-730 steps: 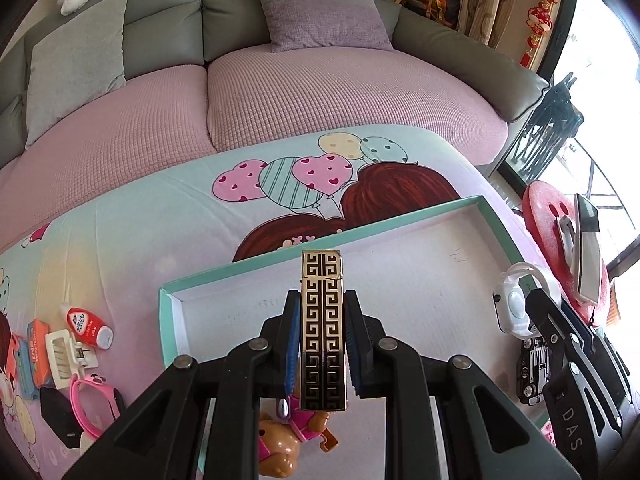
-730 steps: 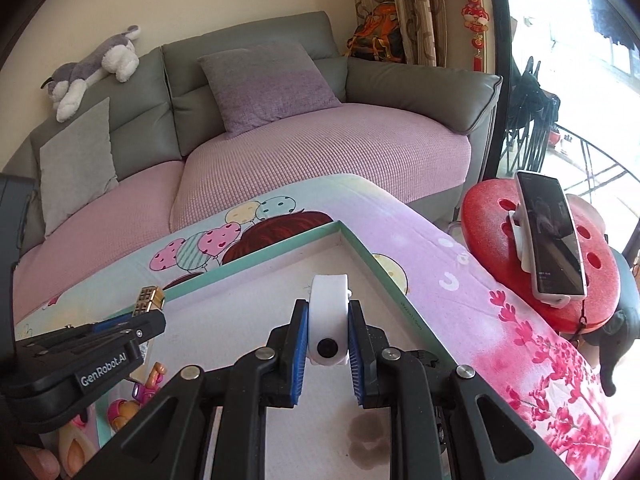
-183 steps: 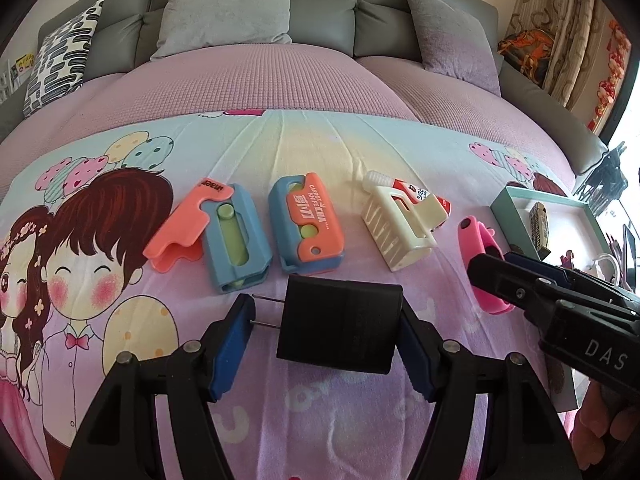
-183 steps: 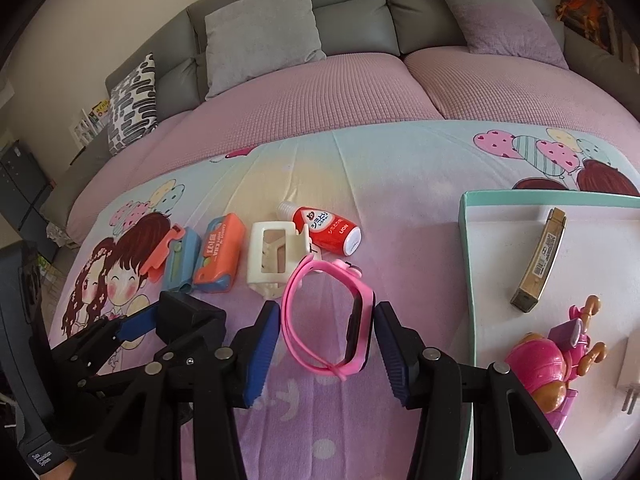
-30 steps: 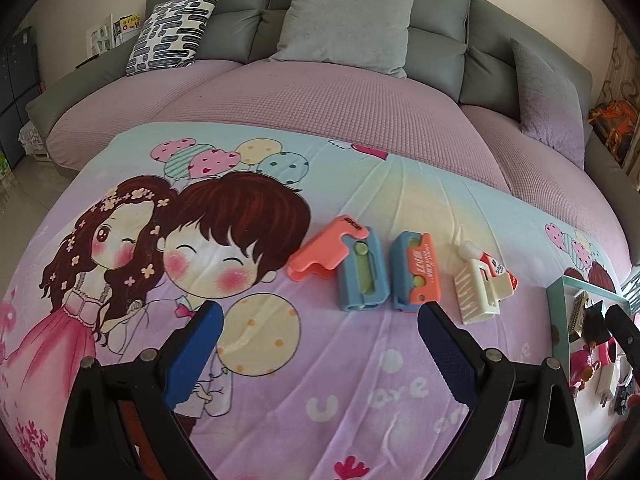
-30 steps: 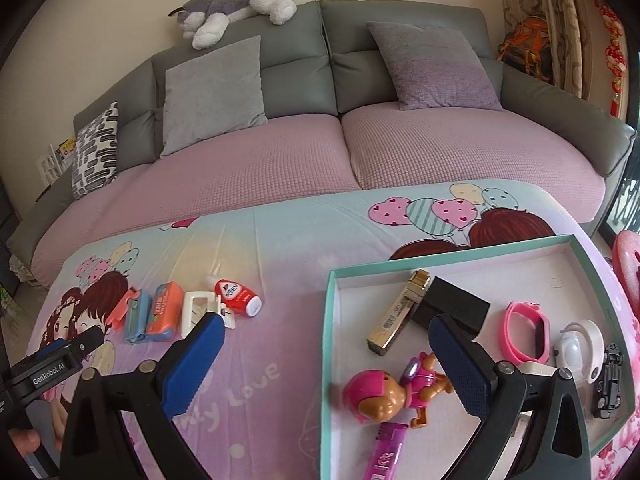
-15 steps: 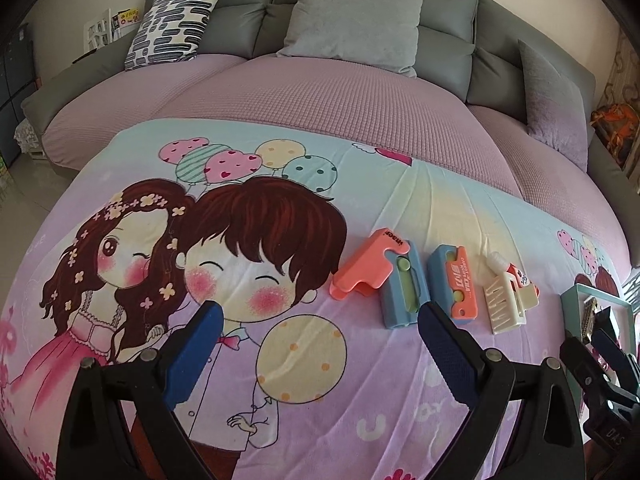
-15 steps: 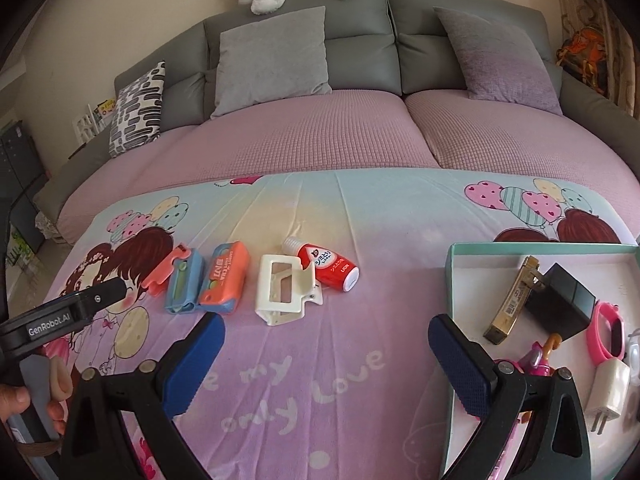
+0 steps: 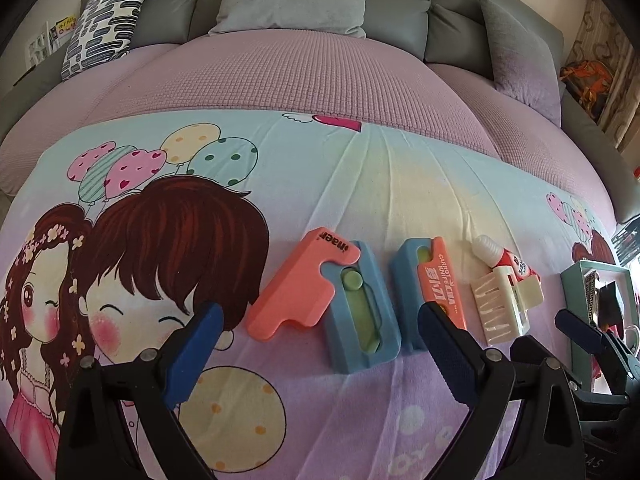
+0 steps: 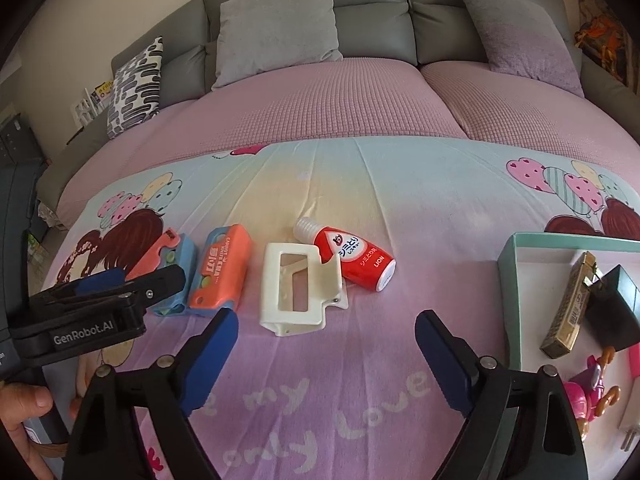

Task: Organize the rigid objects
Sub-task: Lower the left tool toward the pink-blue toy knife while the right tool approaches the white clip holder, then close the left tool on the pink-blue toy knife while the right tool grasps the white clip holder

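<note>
- Four things are left on the cloth (image 10: 360, 380), in a row: a blue-and-coral toy (image 9: 340, 300), an orange-and-blue toy knife (image 9: 432, 292), a cream clip (image 10: 298, 286) and a red bottle (image 10: 352, 258). The tray (image 10: 516, 280) already holds several items.
- The left gripper (image 9: 320, 348) has its jaws spread wide with nothing between them. The blue-and-coral toy lies just ahead, inside the gap; the knife sits right by the right-hand jaw, its near end partly hidden behind that fingertip.
- The right gripper (image 10: 324, 356) is likewise spread and empty. The clip lies just ahead, a little toward its left jaw; the bottle sits beyond, touching the clip's far right corner.
- Likely step: each gripper takes the item ahead of it and carries it to the tray.
- Left: the two toys lie close together, so I would centre the toy's blue body between the jaws, keeping the right jaw clear of the knife, and close across the narrow width.
- Right: shift slightly left so the clip is centred. Grip its solid side rails, not the open window. Lifting it may nudge the bottle, which looks free to roll.
- The tray is off beyond the right jaw, and the free floor I can see lies near its left wall.
</note>
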Demonstrator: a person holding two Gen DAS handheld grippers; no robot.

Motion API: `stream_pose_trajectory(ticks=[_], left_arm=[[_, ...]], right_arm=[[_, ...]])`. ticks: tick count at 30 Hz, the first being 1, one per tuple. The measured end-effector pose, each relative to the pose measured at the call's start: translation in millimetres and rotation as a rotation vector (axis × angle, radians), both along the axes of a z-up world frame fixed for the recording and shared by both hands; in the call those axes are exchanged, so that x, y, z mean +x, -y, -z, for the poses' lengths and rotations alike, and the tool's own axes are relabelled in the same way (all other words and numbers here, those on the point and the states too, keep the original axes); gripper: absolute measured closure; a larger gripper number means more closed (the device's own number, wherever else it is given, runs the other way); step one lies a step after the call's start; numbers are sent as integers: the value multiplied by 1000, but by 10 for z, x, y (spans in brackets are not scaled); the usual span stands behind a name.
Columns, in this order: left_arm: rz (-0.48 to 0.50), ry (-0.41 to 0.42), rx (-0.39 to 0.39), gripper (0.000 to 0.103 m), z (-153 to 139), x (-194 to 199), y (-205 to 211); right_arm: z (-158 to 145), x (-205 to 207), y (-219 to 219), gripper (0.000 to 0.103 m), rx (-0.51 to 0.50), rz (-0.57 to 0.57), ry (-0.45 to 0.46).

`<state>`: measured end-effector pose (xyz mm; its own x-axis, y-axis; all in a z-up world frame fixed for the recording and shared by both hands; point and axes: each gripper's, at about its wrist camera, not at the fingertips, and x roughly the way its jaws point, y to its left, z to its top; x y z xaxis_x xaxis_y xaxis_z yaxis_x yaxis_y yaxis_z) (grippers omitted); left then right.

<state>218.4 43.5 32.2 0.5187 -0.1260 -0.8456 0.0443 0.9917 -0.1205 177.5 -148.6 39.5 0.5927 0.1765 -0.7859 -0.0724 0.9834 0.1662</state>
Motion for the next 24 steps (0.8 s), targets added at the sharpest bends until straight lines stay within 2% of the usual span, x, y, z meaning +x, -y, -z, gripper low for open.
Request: stream_pose_trajectory(ticks=[6,12,14,16,18,19,20,24], left_arm=[[-25,-6,9,5,89,91,-18],[-24,-1,6,8,123,110,-22],[-8,1,-5,18,125,108,2],[5,2,-2,25,120,92,36],[18,4,14,39,114,84,73],[25,4,14,42,114,83,85],[31,2,6,53,107,69,81],[44,-3,7,57,85,46,99]], right_arm=[[111,112,-45,17,-16,-22,-15],[133,173,-99,30,-28,-46,-7],[133,178,-106,36,-32,-45,-3],[131,178,-102,52,-16,-48,-1],[125,172,-86,52,1,-45,-3],[120,169,-82,53,3,-46,-2],[112,163,-76,54,6,-46,1],[76,126,-45,56,19,-41,3]])
